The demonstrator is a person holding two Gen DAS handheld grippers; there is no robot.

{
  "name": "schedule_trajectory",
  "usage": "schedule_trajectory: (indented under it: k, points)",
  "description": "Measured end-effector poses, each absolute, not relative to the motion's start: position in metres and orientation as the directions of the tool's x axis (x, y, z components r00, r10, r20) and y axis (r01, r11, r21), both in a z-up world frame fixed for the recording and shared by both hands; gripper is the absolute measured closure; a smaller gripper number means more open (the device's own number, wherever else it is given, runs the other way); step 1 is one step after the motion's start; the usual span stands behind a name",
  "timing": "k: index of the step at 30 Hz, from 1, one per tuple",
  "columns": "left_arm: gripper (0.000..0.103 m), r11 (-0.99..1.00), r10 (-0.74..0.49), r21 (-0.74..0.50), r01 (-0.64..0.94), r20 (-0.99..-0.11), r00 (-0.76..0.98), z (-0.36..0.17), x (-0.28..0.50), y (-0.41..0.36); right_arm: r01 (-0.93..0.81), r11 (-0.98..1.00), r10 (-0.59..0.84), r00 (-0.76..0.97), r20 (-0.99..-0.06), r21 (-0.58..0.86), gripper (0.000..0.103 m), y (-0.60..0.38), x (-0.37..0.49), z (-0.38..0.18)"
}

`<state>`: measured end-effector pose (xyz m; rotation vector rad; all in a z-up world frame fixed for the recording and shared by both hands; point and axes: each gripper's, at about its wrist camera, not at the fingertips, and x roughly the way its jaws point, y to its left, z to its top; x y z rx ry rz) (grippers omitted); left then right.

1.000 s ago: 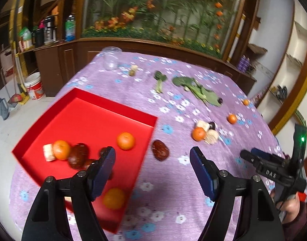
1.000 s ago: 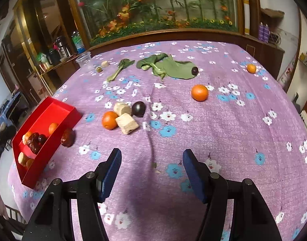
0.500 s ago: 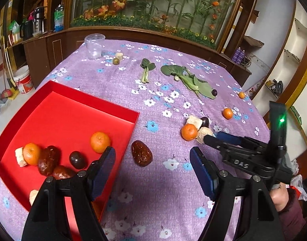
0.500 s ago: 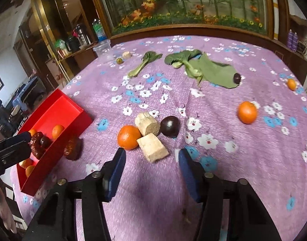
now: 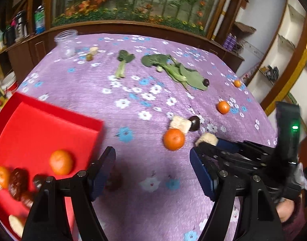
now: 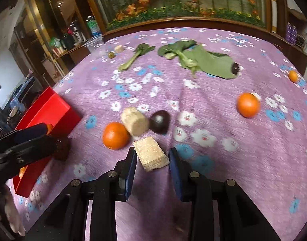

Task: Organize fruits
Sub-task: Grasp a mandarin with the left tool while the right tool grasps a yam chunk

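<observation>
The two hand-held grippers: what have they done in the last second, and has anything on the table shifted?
The right hand-held gripper came forward and has just been closing its jaws around the pale block. The left hand-held gripper, open, swung from over the red tray toward the dark fruit beside it. The oranges, greens and tray stayed put.

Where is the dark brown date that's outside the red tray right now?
In the right wrist view the dark brown date lies on the purple cloth at the left, beside the red tray, partly behind the left gripper.
</observation>
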<state>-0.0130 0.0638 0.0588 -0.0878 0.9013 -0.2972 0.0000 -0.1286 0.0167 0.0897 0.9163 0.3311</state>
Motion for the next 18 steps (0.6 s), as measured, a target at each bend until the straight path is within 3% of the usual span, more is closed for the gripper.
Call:
schedule_trajectory:
  k: [10, 12, 13, 16, 18]
  points:
    - [0.031, 0.943, -0.267, -0.099, 0.319, -0.795, 0.544, 0.030, 0.021, 0.013, -0.195, 0.951, 0.309, 0.560, -0.769, 0.240, 0.068, -0.158, -0.016, 0.014]
    - [0.040, 0.945, -0.255, -0.094, 0.313, -0.810, 0.528, 0.023, 0.027, 0.011, -0.196, 0.951, 0.308, 0.562, -0.768, 0.239, 0.067, -0.158, -0.016, 0.014]
    - [0.055, 0.946, -0.254, -0.098, 0.310, -0.818, 0.516, 0.019, 0.029, 0.011, -0.197, 0.951, 0.308, 0.563, -0.767, 0.238, 0.067, -0.157, -0.016, 0.014]
    - [0.073, 0.945, -0.255, -0.094, 0.313, -0.812, 0.526, 0.018, 0.029, 0.010, -0.198, 0.951, 0.308, 0.567, -0.764, 0.237, 0.067, -0.156, -0.016, 0.014]
    - [0.073, 0.946, -0.256, -0.099, 0.308, -0.811, 0.526, 0.018, 0.029, 0.010, -0.199, 0.952, 0.306, 0.567, -0.765, 0.234, 0.067, -0.155, -0.016, 0.014]
